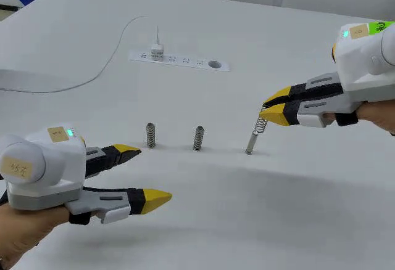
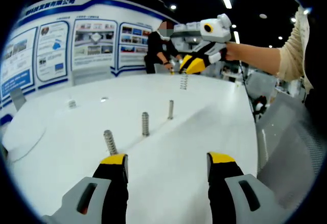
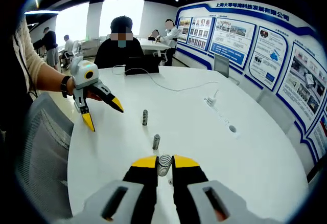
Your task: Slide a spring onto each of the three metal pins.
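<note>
Head view: right gripper around spring

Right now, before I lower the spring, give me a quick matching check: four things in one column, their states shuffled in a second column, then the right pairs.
Things (pins as the head view shows them):
1. far-left pin
2. far-right pin
3. left tongs
4. right tongs

States:
A. shut on a spring
B. open, holding nothing
C. bare, nothing slid onto it yet
D. already sleeved by a coil

Pairs: 1-D, 2-C, 3-B, 4-A.
</note>
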`<action>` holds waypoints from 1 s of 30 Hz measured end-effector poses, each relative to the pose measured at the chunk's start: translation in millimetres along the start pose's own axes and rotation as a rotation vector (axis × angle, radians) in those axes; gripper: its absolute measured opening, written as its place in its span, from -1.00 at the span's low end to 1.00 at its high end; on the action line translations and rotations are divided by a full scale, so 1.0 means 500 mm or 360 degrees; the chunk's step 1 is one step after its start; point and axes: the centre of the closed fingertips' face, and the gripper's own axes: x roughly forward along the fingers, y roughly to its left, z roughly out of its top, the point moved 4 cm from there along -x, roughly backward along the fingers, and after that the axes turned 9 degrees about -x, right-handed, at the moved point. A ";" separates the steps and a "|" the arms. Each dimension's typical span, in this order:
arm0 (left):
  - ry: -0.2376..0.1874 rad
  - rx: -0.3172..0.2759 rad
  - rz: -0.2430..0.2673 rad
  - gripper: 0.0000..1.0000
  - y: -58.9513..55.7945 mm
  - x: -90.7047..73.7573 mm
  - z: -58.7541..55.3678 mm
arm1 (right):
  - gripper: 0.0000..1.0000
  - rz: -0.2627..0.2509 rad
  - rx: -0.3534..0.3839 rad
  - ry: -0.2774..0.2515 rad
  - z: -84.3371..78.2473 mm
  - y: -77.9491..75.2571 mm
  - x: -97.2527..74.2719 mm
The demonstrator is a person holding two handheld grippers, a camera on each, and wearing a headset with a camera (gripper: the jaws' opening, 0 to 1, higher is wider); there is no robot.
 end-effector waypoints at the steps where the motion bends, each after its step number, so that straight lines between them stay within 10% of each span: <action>1: -0.0001 0.0000 0.0001 0.27 0.000 0.000 0.000 | -0.78 -0.0005 0.0001 0.0003 -0.002 -0.003 0.001; 30: 0.0020 -0.0002 0.0022 0.24 0.009 -0.006 0.000 | -0.77 -0.0082 0.0114 0.0064 -0.063 -0.045 0.050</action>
